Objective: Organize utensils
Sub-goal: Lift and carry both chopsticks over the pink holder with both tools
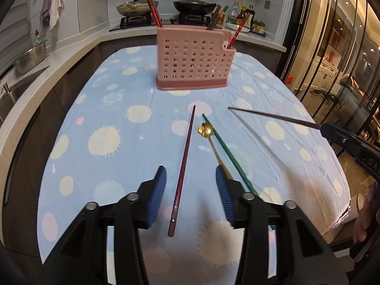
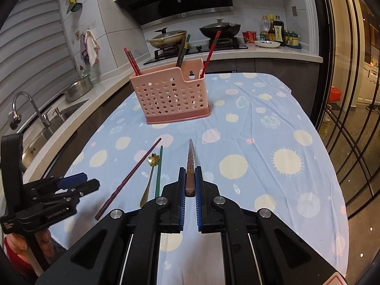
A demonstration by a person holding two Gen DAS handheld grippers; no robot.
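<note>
A pink perforated utensil holder stands at the far end of the table with several chopsticks upright in it. My left gripper is open above the cloth. A maroon chopstick lies flat on the cloth below the gap, and the pads do not touch it. Beside it lie a gold spoon and a green chopstick. My right gripper is shut on a brown chopstick, held off the table and pointing toward the holder.
A blue cloth with pale circles covers the table. A counter with a sink and a steel bowl runs along the left. A stove with two pans and bottles sits behind, and glass doors are on the right.
</note>
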